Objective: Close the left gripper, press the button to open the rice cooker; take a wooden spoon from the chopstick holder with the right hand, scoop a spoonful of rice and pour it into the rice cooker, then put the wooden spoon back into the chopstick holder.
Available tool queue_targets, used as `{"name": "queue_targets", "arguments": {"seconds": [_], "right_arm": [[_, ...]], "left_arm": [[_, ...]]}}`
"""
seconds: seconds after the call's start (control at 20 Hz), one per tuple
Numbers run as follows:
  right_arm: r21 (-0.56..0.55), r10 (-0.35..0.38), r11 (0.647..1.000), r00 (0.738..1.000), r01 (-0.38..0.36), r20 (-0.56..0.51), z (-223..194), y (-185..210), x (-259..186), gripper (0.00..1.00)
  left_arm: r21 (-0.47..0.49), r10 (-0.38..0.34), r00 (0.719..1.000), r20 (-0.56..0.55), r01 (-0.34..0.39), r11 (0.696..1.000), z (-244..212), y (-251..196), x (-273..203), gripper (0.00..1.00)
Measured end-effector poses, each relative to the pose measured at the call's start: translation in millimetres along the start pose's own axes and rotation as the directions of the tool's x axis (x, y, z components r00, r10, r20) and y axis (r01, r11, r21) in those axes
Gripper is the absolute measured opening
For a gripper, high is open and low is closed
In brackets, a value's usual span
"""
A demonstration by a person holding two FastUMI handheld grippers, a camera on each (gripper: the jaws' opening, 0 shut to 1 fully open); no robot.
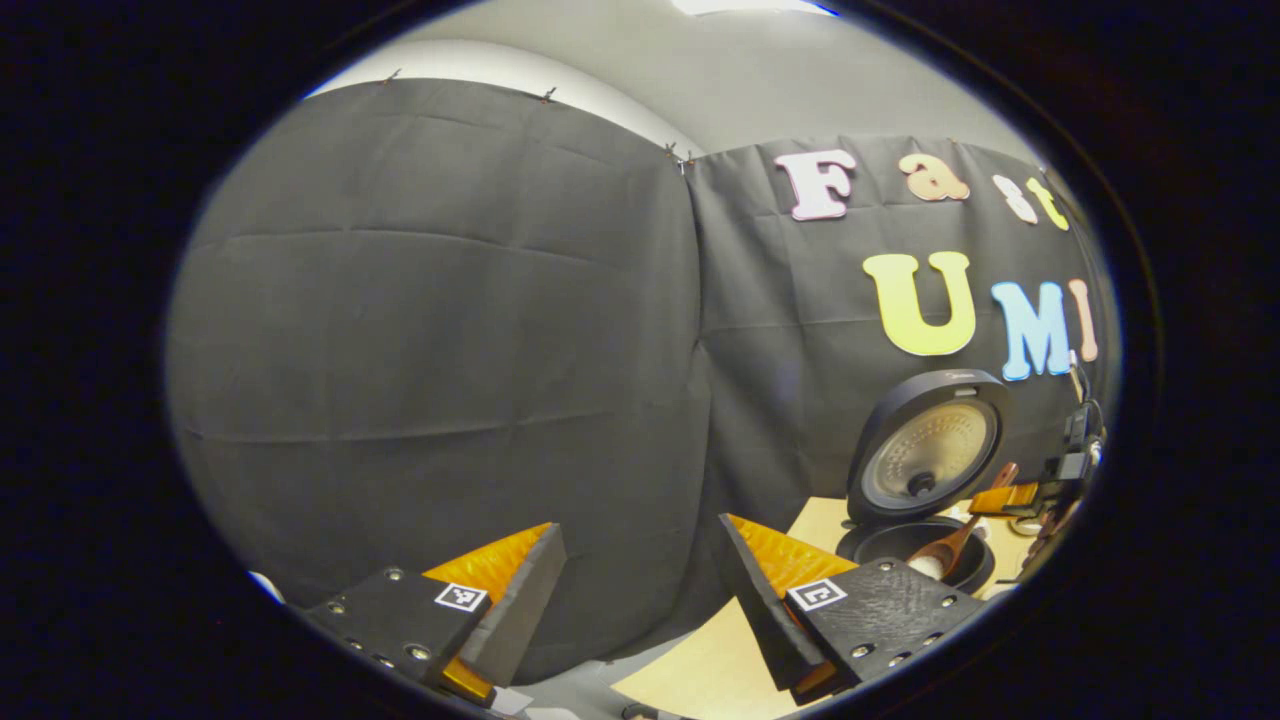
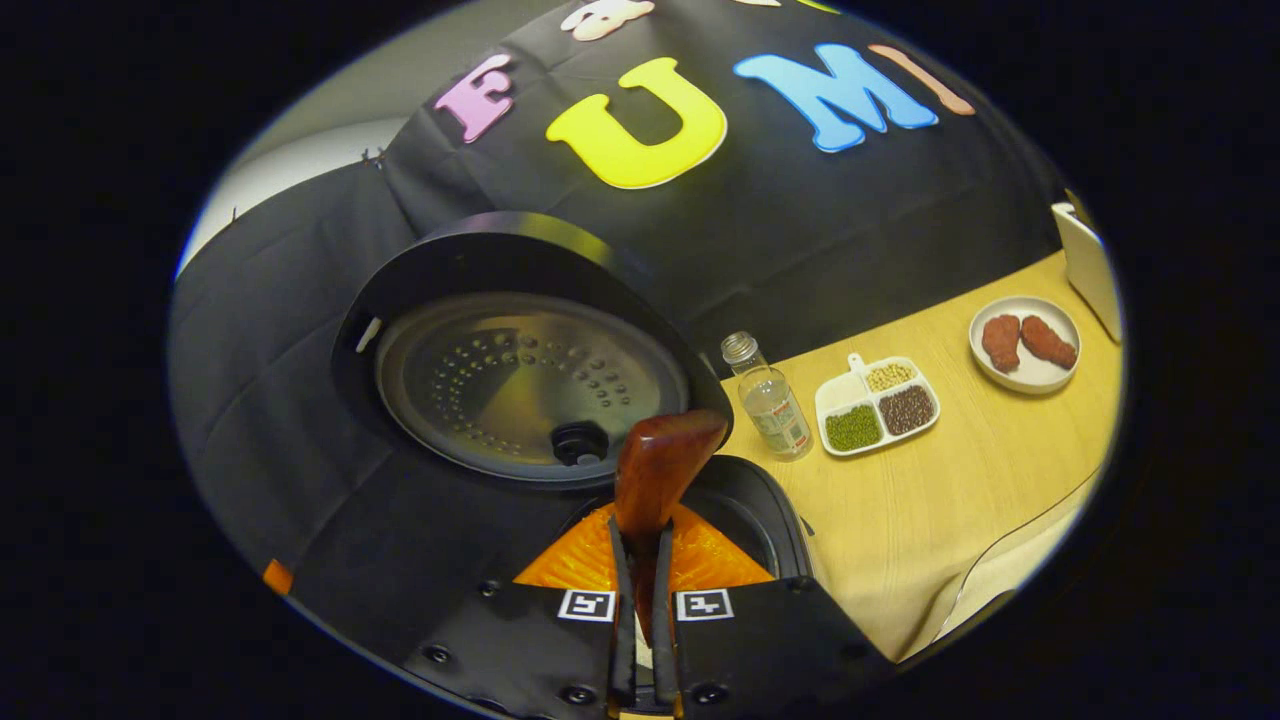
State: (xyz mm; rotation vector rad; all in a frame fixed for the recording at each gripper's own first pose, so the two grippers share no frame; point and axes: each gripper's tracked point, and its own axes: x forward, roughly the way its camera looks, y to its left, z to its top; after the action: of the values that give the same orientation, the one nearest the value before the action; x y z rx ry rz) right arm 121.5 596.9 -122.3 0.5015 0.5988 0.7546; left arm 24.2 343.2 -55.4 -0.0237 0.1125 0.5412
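The rice cooker (image 2: pixel 400 520) stands with its lid (image 2: pixel 530 390) swung up and the inner pot (image 1: pixel 890 545) exposed. My right gripper (image 2: pixel 642 535) is shut on the handle of the wooden spoon (image 2: pixel 665 460), right above the pot. In the left gripper view the wooden spoon (image 1: pixel 945 553) slopes down into the pot mouth with white rice in its bowl, held from the right by the right gripper (image 1: pixel 1005 497). The cooker lid (image 1: pixel 925 450) stands upright behind it. My left gripper (image 1: pixel 640 580) is open with nothing between its fingers, off to the left of the cooker, facing the booth wall.
On the wooden table (image 2: pixel 950 500) right of the cooker stand a small clear bottle (image 2: pixel 770 400), a white divided dish (image 2: pixel 877 405) of beans and grains, and a white plate (image 2: pixel 1025 343) with two brown pieces. A white object (image 2: pixel 1090 270) sits at the far right.
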Motion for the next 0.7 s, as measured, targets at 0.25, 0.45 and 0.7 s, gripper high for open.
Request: {"name": "queue_targets", "arguments": {"seconds": [0.25, 0.45, 0.7], "right_arm": [[-0.206, 0.026, 0.978, 0.999, -0.018, 0.037, 5.9, 14.9, -6.2, 0.08], [-0.398, 0.039, 0.917, 0.996, -0.005, 0.077, 11.4, 29.4, -13.4, 0.08], [-0.57, 0.047, 0.822, 0.996, 0.008, 0.081, 2.3, 40.9, -11.3, 0.08]], "left_arm": [[-0.004, -0.017, 1.0, 0.001, 0.017, 1.0, 4.0, -1.5, -0.4, 0.92], [-0.009, -0.026, 1.0, -0.001, 0.026, 1.0, 3.3, -3.9, 0.6, 0.92], [-0.01, -0.02, 1.0, -0.003, 0.019, 1.0, 5.1, -2.4, 0.5, 0.92]]}}
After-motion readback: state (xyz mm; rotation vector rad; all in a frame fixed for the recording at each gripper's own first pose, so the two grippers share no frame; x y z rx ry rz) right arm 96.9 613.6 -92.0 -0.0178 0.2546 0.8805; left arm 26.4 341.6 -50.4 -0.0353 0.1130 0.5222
